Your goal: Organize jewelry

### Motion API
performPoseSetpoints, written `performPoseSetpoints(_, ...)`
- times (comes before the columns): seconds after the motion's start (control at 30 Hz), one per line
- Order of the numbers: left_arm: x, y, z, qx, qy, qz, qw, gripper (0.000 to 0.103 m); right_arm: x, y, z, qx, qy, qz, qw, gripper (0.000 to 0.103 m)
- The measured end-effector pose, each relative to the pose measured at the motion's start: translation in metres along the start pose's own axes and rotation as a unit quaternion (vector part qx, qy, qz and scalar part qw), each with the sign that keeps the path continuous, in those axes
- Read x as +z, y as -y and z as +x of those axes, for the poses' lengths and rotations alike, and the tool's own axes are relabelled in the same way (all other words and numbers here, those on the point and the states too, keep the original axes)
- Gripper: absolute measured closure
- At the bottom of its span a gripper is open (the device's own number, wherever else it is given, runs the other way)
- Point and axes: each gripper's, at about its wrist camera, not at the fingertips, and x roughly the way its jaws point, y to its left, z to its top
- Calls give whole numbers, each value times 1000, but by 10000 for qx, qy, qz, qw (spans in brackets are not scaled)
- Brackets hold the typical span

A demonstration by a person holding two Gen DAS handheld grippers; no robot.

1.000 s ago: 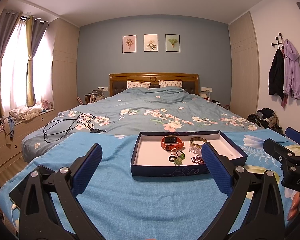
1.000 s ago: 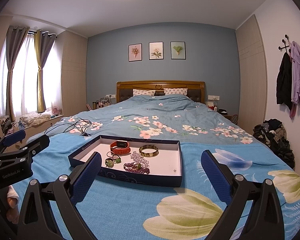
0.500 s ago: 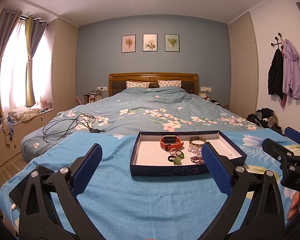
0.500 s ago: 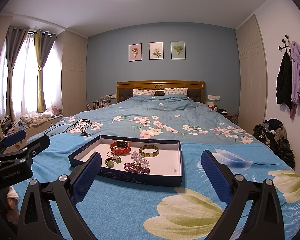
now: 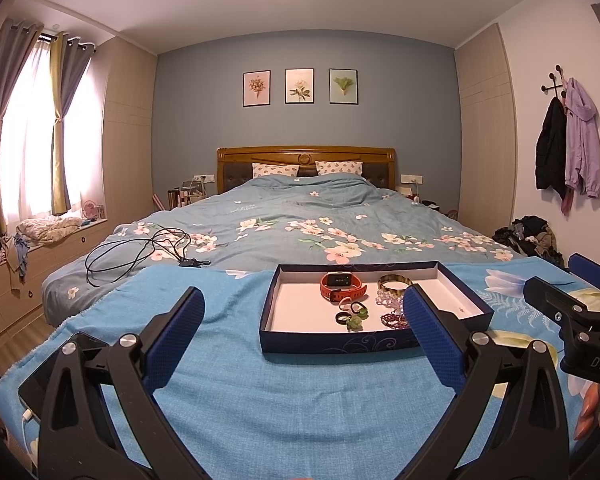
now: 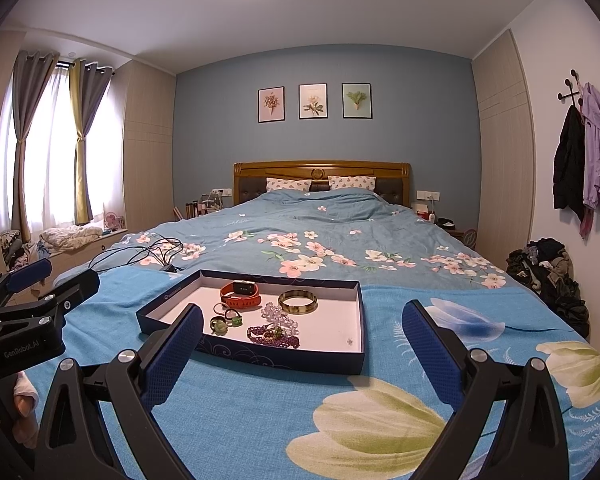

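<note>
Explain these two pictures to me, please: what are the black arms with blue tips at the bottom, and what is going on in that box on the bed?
There is no robot here. A person holds a hand-held clamp in each hand, and each clamp carries a wide-angle camera looking forward along its two blue-padded fingers. One picture comes from the left gripper, the other from the right gripper; each also sees its partner at the edge of the frame. Both are wide open and hold nothing.

On the bed, on a blue floral blanket, lies a shallow dark blue box. Inside are an orange watch, a gold bangle, clear beads, a purple bead bracelet and small green rings. A black cable lies further back.
</note>
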Motion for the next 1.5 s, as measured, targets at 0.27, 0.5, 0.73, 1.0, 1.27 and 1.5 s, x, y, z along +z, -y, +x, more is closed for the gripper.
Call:
performPoseSetpoints(0.27,0,1,1,-4,-10,1,10000,5,-1,0,1,8,-30,1,10000,7)
performPoseSetpoints(0.5,0,1,2,-3,-12,-15,10000,5,-2,-2,1,0,-32,-4,10000,7)
performPoseSetpoints(0.73,1,0,3,1,-15,-14,10000,5,-2,-2,0,-1,-36,-7,10000,7)
performPoseSetpoints(1.0,1,0,3,0,-14,-14,10000,5,-2,-2,0,1,-35,-5,10000,7)
performPoseSetpoints(1.27,2,-2,2,14,-2,-20,10000,5,0,0,3,-11,-54,7,10000,7)
performPoseSetpoints(1.5,2,-4,1,38,8,-24,10000,5,-1,1,3,-7,-63,14,10000,7)
